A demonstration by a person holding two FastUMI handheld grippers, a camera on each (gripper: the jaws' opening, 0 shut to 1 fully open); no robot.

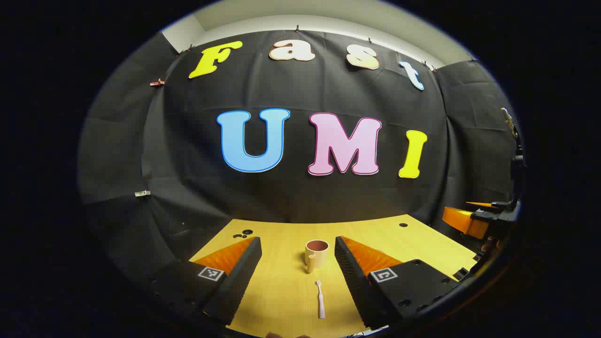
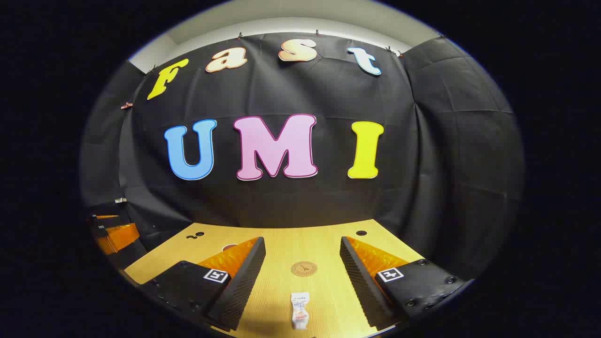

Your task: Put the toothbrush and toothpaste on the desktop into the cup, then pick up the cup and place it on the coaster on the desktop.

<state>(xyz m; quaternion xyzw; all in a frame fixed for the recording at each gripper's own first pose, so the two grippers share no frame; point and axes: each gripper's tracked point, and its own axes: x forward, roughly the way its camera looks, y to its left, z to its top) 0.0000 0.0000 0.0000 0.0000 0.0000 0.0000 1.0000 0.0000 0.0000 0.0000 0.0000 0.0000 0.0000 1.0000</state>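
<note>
Two spread pairs of fingers [image 1: 256, 263] — toothbrush [image 1: 320, 300] between one, toothpaste [image 2: 299, 310] between the other.

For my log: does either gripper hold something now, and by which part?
Nothing is held. The left gripper is open above the toothbrush; the right gripper is open above the toothpaste.

Cream cup [image 1: 316, 254] w/ reddish inside, pale toothbrush [image 1: 320, 299], tan coaster [image 2: 304, 268]

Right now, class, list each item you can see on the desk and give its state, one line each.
cup: upright, empty, on the desk
toothbrush: lying flat, outside the cup
toothpaste: lying flat on the desk
coaster: bare, nothing on it
left hand-held gripper: open
right hand-held gripper: open
</note>
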